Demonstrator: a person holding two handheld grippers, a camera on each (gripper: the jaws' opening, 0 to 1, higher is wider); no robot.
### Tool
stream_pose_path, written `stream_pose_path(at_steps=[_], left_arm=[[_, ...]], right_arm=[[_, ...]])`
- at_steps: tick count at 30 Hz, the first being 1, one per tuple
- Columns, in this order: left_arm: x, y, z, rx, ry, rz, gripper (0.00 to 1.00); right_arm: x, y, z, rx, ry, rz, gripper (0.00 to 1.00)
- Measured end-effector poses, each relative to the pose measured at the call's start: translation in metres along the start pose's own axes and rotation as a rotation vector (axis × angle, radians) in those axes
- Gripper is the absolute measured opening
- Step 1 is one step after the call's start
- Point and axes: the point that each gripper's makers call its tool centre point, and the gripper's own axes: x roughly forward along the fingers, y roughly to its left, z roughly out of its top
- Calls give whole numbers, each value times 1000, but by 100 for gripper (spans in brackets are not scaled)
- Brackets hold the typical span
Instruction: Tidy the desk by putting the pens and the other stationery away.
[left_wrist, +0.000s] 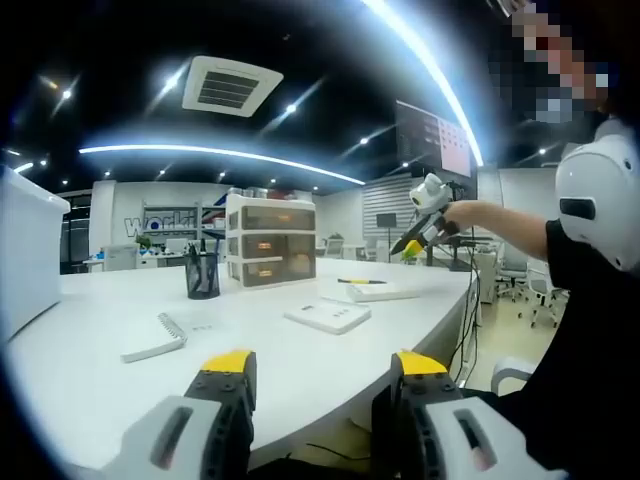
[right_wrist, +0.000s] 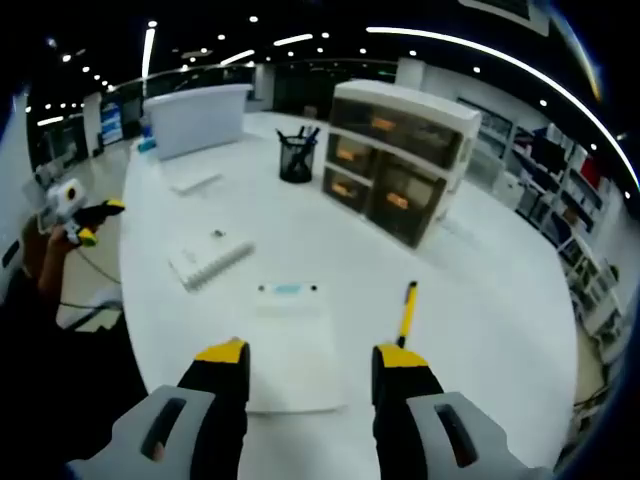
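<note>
A yellow pen (right_wrist: 407, 312) lies on the white desk (right_wrist: 500, 300) just ahead of my right gripper (right_wrist: 310, 355), which hovers open and holds nothing. A white pad (right_wrist: 290, 345) lies between and under its jaws. Further left is a spiral notebook (right_wrist: 210, 262). The black mesh pen holder (right_wrist: 296, 157) with pens stands beside the drawer unit (right_wrist: 400, 160). My left gripper (left_wrist: 322, 365) is open and holds nothing at the desk's near edge. In its view I see the pen holder (left_wrist: 203, 272), the spiral notebook (left_wrist: 155, 337), the pad (left_wrist: 328, 316) and the yellow pen (left_wrist: 360, 282).
A white bin (right_wrist: 195, 118) stands at the desk's far end, with a flat notebook (right_wrist: 195, 183) before it. The person's hand holds the right gripper (left_wrist: 425, 215) above the desk's right side. The left gripper (right_wrist: 80, 215) is off the desk's left edge. Office chairs (left_wrist: 520, 280) stand behind.
</note>
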Motion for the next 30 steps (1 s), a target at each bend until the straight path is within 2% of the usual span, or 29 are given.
stream_pose_path(at_steps=[7,14,21,27,30], left_arm=[[-1,1,-2,-5,5,-7,54],[-1,2,-3,-4,10,-15,54],[-4,5,-7,0,17,-15,54],[-5,6,-8,-1,25,-16,54],[-5,5,-8,1,27,-19,53]], right_arm=[[16,-24,-1,35,72,0,45],[33,-41,-9,58,190,-13,42],[50,-45,-13,80,298,11,38],[63,-50,-12,113,342,19,35],[68,-56,-18,116,388,5,33]])
